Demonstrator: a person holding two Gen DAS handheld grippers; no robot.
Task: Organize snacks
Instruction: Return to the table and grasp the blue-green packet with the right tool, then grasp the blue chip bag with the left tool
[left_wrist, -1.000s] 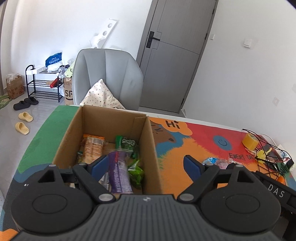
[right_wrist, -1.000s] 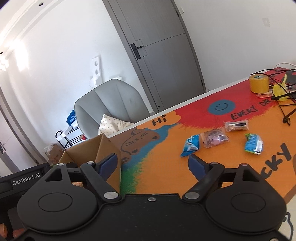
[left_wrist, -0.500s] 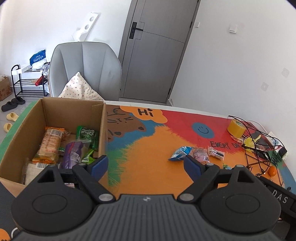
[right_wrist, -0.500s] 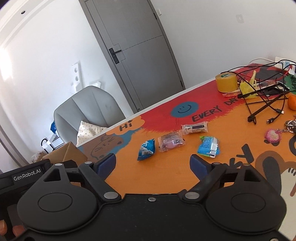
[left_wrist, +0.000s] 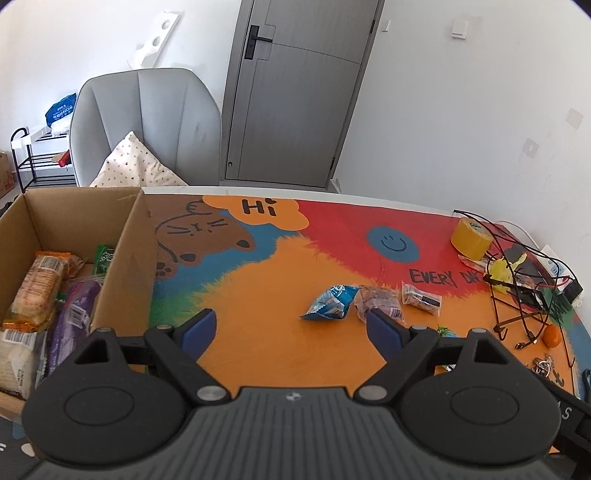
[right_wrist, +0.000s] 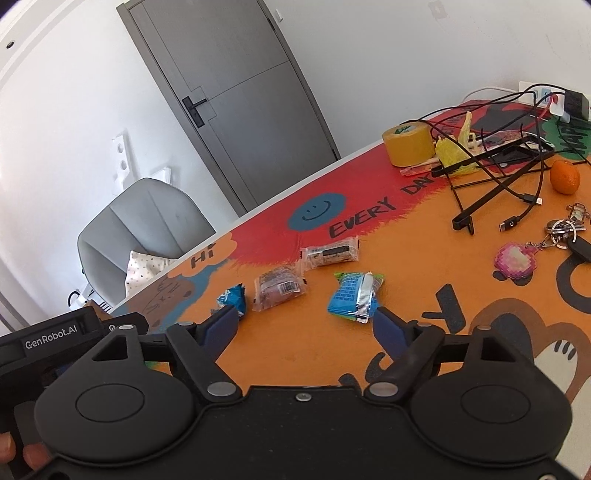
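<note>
A: From the left wrist, why did the left gripper (left_wrist: 290, 326) hang empty, fingers wide apart?
B: It had nothing between them. The box (left_wrist: 125, 258) at its left already held packets, while a blue packet (left_wrist: 330, 302) and two clear ones lay loose on the surface (left_wrist: 258, 295), probably waiting to be boxed.

A: And the right wrist?
B: The right gripper (right_wrist: 304, 326) also gripped nothing; its fingers had just been closing a little but stood open, aimed low toward the blue-green packet (right_wrist: 352, 295) just ahead, likely its next pick.
</note>
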